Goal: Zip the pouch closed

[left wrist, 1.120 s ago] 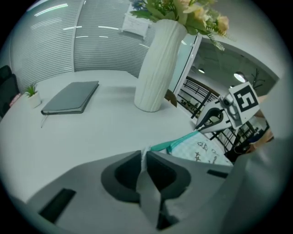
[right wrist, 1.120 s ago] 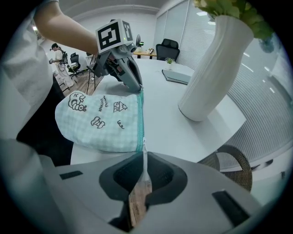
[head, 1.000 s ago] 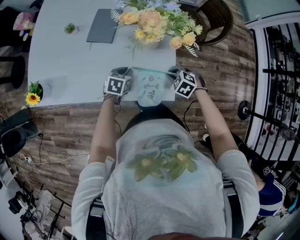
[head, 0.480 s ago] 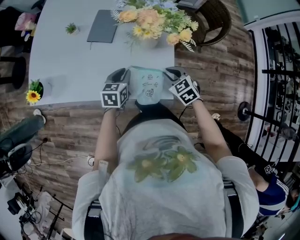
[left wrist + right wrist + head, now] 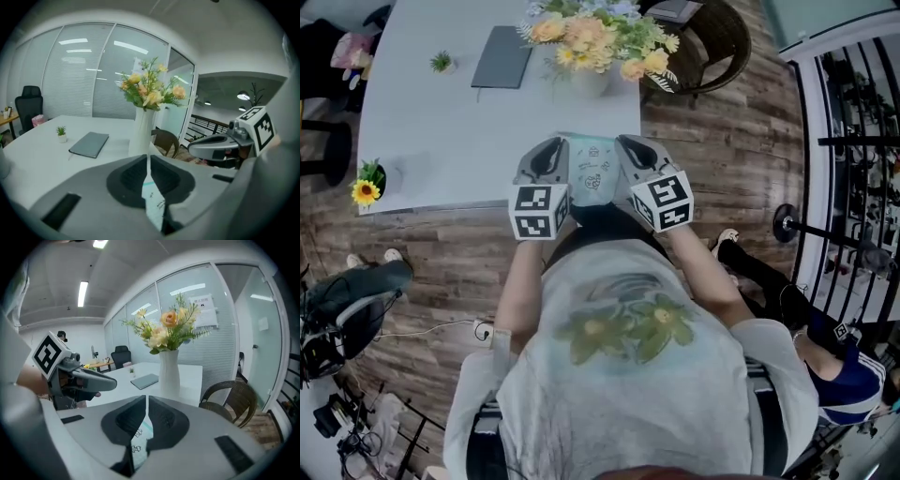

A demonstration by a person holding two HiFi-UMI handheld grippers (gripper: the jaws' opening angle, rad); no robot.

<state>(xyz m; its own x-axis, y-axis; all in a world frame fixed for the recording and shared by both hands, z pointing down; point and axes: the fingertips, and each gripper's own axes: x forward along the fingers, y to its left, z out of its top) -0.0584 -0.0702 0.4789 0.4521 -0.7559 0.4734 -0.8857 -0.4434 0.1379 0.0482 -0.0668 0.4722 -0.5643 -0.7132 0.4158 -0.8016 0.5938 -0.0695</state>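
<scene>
A pale mint pouch (image 5: 592, 174) with small printed drawings hangs between my two grippers, lifted off the white table (image 5: 441, 131) near its front edge. My left gripper (image 5: 555, 146) pinches its left edge and my right gripper (image 5: 624, 144) its right edge. Both sets of jaws have just been closing, with the pouch fabric between them. In the left gripper view the jaws (image 5: 147, 165) are nearly together with a strip of pouch (image 5: 153, 205) clamped below them. The right gripper view shows the same: narrow jaws (image 5: 146, 405) pressing on the pouch (image 5: 138, 444). I cannot see the zipper.
A white vase of yellow and orange flowers (image 5: 591, 42) stands at the table's far edge, with a grey notebook (image 5: 502, 56) and a small potted plant (image 5: 441, 62) to its left. A sunflower pot (image 5: 366, 192) sits at the left corner. A wicker chair (image 5: 717, 37) is behind the table.
Both grippers have risen from the table's front edge with the pouch between them and now sit closer together and higher. The pouch has left the tabletop.
</scene>
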